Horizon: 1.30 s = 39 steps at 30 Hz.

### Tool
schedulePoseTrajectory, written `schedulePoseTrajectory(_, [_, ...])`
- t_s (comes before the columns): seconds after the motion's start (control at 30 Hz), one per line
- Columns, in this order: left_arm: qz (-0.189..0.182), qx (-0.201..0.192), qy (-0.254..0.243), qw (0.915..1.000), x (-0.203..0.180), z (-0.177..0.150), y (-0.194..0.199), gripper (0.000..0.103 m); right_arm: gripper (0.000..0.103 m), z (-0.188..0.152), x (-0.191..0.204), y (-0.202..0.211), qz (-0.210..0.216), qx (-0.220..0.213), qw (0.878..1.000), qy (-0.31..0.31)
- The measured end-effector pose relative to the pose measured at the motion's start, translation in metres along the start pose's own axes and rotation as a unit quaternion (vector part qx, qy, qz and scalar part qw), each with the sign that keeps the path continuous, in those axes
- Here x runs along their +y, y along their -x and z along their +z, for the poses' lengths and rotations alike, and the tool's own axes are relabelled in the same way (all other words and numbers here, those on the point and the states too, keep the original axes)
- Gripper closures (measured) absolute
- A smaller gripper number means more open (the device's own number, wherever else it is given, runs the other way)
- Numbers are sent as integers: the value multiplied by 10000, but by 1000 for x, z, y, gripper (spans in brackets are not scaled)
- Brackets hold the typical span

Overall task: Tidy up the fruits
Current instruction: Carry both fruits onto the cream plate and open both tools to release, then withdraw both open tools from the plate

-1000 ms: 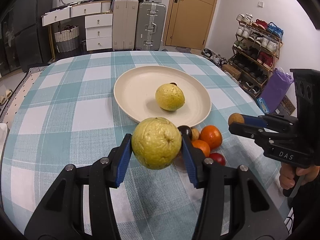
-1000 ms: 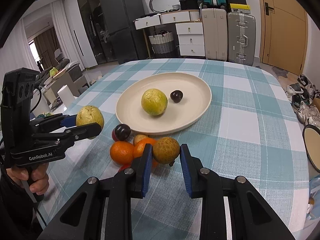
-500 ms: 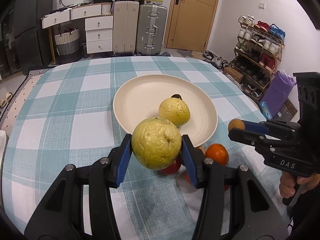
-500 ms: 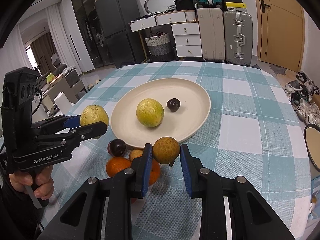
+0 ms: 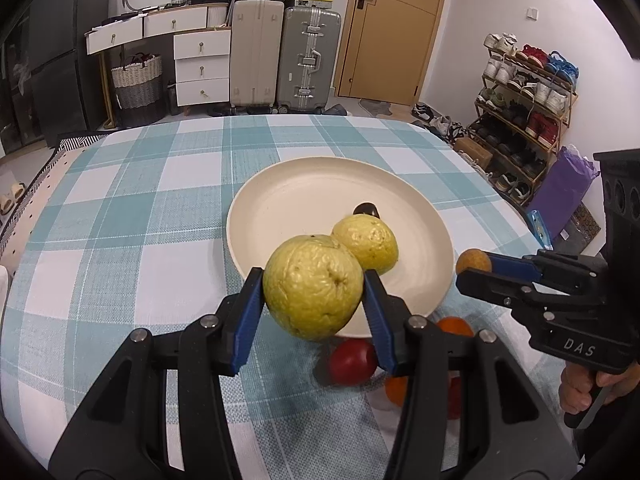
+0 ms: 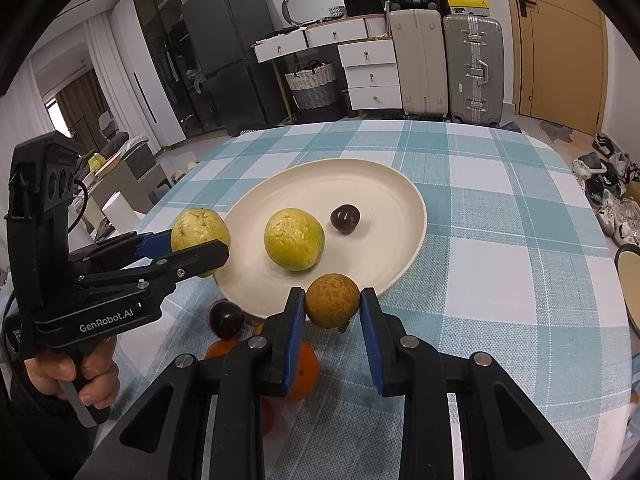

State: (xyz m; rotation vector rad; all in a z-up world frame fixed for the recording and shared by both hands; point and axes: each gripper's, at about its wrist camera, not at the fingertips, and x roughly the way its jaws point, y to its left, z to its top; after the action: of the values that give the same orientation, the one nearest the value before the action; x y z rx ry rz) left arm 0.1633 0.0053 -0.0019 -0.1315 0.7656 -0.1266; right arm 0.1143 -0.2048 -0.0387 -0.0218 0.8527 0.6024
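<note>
The left gripper (image 5: 314,298) is clamping a yellow guava (image 5: 313,287) above the near rim of the cream plate (image 5: 280,200), seemingly for release beside the guava lying there (image 5: 368,243); the right gripper (image 6: 332,312) is pinching a small brown fruit (image 6: 333,300) near that rim, likewise plate-bound; oranges (image 6: 302,368) are waiting on the tablecloth (image 6: 500,280).

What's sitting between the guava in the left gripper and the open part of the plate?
The guava already on the plate lies just ahead of the held guava in the left hand-held gripper. Bare plate remains open to its left and beyond it.
</note>
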Motion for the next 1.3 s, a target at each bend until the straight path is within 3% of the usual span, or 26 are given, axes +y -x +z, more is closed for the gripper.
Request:
schedulePoseTrajectory(1.13, [115,130,-18,9998,9,11,-41,57,74,18,-4,-32,-95,149,9998,-38])
schedulePoseTrajectory(1.3, [69,142,-26,9999,7,11,-38,57,65,18,-5,-26,-126,66,9999,-63])
